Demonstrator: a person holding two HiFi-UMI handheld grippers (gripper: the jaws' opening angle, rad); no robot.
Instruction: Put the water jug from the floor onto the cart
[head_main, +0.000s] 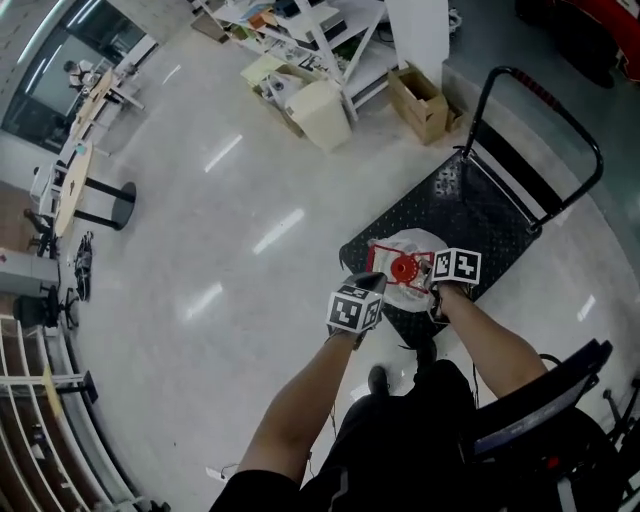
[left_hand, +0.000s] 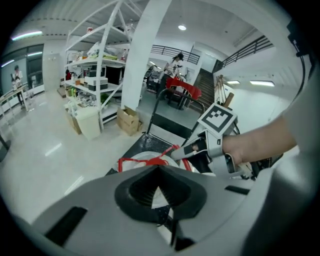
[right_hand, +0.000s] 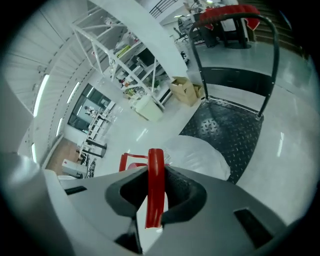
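- Red handle (right_hand: 155, 210): stiff strap nipped between the part-closed jaws of the right gripper (right_hand: 156, 169); best hold.
- Left gripper (left_hand: 158, 166): jaw tips together at the handle's 9 o'clock side.
- Water jug (head_main: 410, 245): at the 7 o'clock corner of the cart (head_main: 470, 200); likely heavy and slick.

Both forearms are stretched forward and down from the body, the left arm (head_main: 300, 400) beside the right arm (head_main: 492, 342). The left gripper (head_main: 368, 283) and the right gripper (head_main: 425, 273) are held close together and pointed steeply down, with the tips turned toward each other and the marker cubes facing up. The right jaws are clamped on the red handle (right_hand: 154, 192), which is set upright between the pads. The left jaws are drawn together at the tips, where the handle is pinched.
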